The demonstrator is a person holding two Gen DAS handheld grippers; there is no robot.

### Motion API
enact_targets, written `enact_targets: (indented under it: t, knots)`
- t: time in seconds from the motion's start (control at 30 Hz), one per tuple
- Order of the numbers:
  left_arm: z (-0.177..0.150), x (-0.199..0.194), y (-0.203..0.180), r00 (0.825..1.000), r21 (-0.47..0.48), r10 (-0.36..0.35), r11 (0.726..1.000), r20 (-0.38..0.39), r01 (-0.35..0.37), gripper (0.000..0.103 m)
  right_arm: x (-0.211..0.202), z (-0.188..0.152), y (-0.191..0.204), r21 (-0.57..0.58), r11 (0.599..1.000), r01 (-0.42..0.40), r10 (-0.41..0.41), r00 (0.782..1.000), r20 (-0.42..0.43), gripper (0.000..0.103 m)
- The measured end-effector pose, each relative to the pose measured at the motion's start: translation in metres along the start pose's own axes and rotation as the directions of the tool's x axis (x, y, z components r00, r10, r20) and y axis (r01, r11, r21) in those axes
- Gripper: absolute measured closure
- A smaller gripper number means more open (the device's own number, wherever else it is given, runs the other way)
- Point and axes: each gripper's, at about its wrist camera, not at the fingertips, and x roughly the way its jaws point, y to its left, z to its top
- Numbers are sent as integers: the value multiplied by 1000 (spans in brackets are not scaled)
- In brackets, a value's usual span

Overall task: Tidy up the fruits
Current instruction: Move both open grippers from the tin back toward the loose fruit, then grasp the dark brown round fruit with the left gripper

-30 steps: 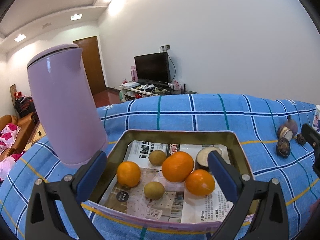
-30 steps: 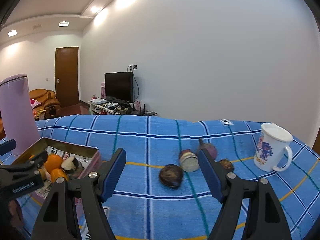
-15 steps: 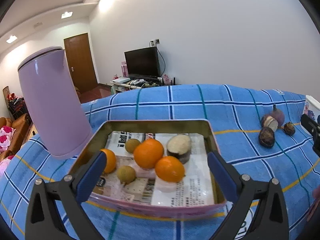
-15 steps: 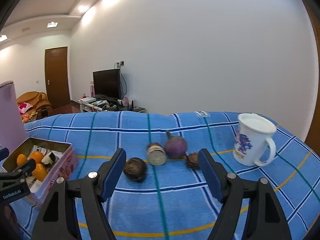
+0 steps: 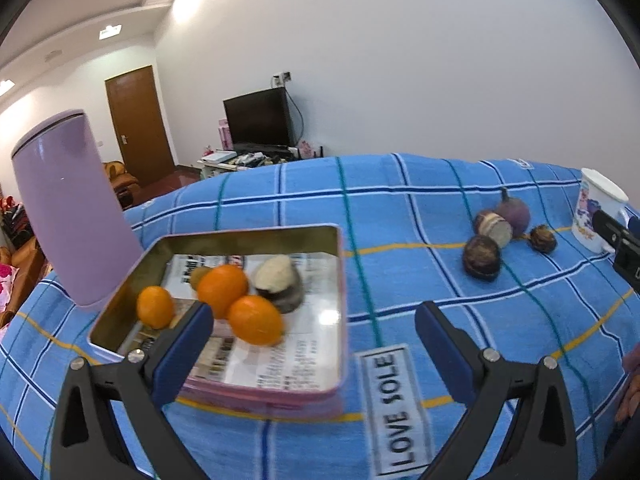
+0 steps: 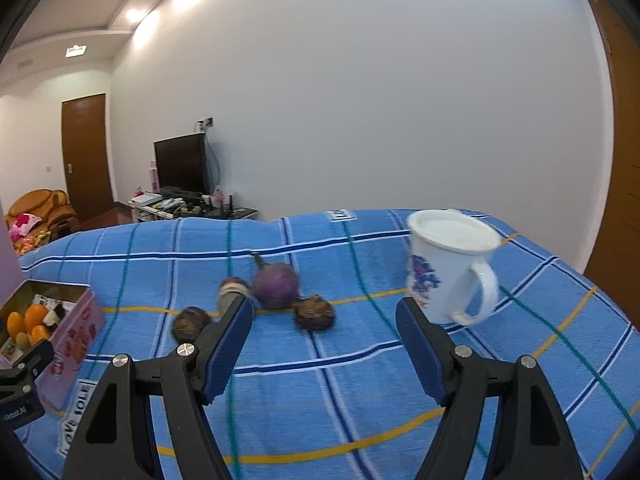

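A pink tin box (image 5: 264,394) lined with newspaper holds three oranges (image 5: 255,320), small brownish fruits and a cut taro piece (image 5: 280,280). My left gripper (image 5: 312,328) is open and empty above the box's near right corner. On the blue checked cloth lie a purple round fruit (image 6: 276,285), a cut taro piece (image 6: 234,289) and two dark brown fruits (image 6: 315,312). My right gripper (image 6: 324,330) is open and empty, just short of these fruits. The box also shows in the right wrist view (image 6: 72,328).
A tall lilac kettle (image 5: 68,208) stands left of the box. A white mug (image 6: 452,264) with a blue print stands right of the loose fruits. A "LOVE SOLE" label (image 5: 396,404) is sewn on the cloth by the box.
Both grippers have swung to the right. The box has slid left in the left view. The loose fruits and the mug are now nearer and centred in the right view.
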Motion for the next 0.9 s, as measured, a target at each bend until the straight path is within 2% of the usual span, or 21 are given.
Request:
enact_targets:
  t: [0.1,0.37,0.67,0.8,0.9]
  knots:
    - [0,0,-14,1000,13,-18,1000,-17,18,0,0,0,-11,5,999,35,-35,999,-3,28]
    - [5,8,-50,994,53,-91,994,-65,95,6,15,0,-36,52,993,106,-101,991,-83,28]
    - [38,43,-105,979,83,-132,986,-158,146,7,18,-3,-48,90,990,105,-94,988,-124,28]
    - [46,70,-125,963,53,-152,984,-224,168,13,24,-4,-57,141,985,98,-75,985,-158,27]
    - [45,88,-137,957,63,-138,985,-256,159,26,26,-5,-65,180,979,97,-66,983,-174,27]
